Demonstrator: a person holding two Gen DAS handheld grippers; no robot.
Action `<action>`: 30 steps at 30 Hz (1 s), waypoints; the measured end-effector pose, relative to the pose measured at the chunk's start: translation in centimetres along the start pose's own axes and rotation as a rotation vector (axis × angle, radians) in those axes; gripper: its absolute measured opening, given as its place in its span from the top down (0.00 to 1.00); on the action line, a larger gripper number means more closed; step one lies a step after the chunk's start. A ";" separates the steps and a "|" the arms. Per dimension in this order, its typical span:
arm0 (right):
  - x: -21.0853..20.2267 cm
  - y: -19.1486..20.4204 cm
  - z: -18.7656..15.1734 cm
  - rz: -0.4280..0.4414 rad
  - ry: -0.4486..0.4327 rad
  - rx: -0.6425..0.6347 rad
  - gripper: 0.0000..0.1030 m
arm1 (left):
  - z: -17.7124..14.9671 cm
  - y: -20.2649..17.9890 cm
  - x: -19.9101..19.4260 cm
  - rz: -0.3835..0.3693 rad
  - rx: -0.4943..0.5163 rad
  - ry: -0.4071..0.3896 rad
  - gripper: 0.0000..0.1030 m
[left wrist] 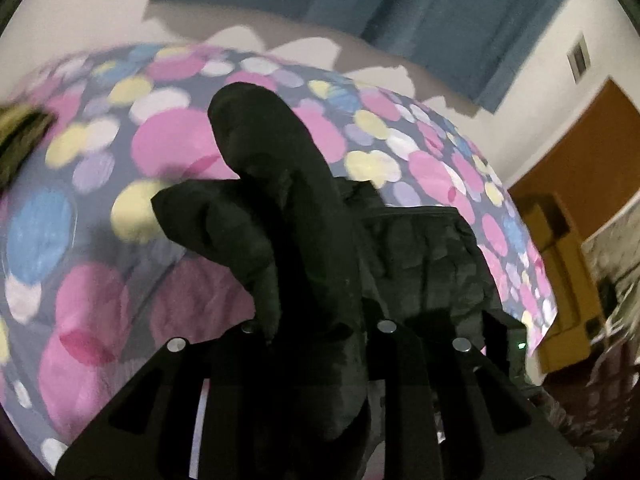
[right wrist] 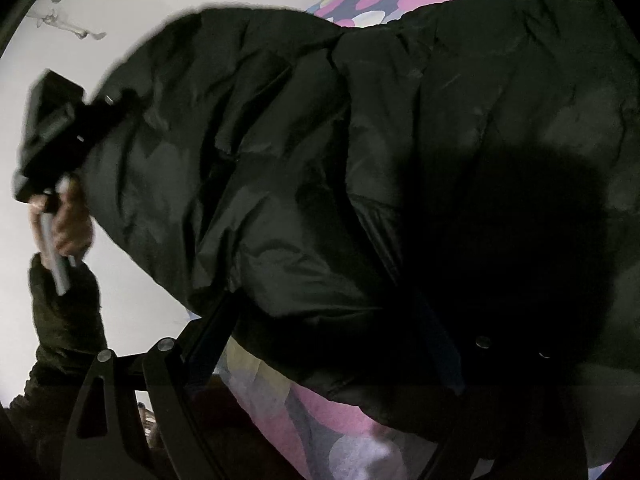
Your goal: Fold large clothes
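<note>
A large black puffer jacket (right wrist: 320, 160) hangs lifted above a bed with a polka-dot cover (left wrist: 100, 208). In the left wrist view a fold of the jacket (left wrist: 288, 208) runs up between the fingers of my left gripper (left wrist: 316, 336), which is shut on it. In the right wrist view the jacket fills the frame and drapes over my right gripper (right wrist: 344, 320); its fingers are buried in the fabric, and it looks shut on the jacket. The other gripper (right wrist: 52, 136) and the hand holding it show at the left edge.
Blue curtains (left wrist: 440, 8) hang on the white wall behind the bed. A brown door (left wrist: 580, 148) and yellowish furniture (left wrist: 560, 272) stand to the right of the bed. An olive-coloured item (left wrist: 20, 136) lies at the bed's left edge.
</note>
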State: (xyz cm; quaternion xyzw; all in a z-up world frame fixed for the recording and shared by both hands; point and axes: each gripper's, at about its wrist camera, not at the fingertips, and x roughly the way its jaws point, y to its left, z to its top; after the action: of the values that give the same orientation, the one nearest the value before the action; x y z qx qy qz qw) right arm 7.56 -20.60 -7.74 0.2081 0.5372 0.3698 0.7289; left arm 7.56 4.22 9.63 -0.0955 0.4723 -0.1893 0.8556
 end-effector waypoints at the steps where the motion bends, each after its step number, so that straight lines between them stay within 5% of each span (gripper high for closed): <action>1: -0.1 -0.2 -0.1 0.014 -0.003 0.003 0.15 | 0.6 -1.8 0.1 0.018 0.033 0.005 0.80; 15: -5.0 -2.8 -2.3 0.163 -0.025 0.039 0.18 | 2.9 -18.6 6.5 0.117 0.311 0.076 0.80; 24: -18.3 -11.4 -4.0 0.245 -0.319 0.255 0.17 | -0.1 -24.2 12.8 0.051 0.368 0.098 0.80; 30: -21.9 -14.7 -3.5 0.260 -0.411 0.327 0.17 | -3.6 -26.8 16.1 0.091 0.437 0.066 0.80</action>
State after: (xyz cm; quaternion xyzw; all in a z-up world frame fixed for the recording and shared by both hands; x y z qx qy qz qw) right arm 5.70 -47.04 -5.48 0.4602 0.3996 0.3188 0.7259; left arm 6.02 -26.76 4.49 0.1195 0.4517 -0.2514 0.8476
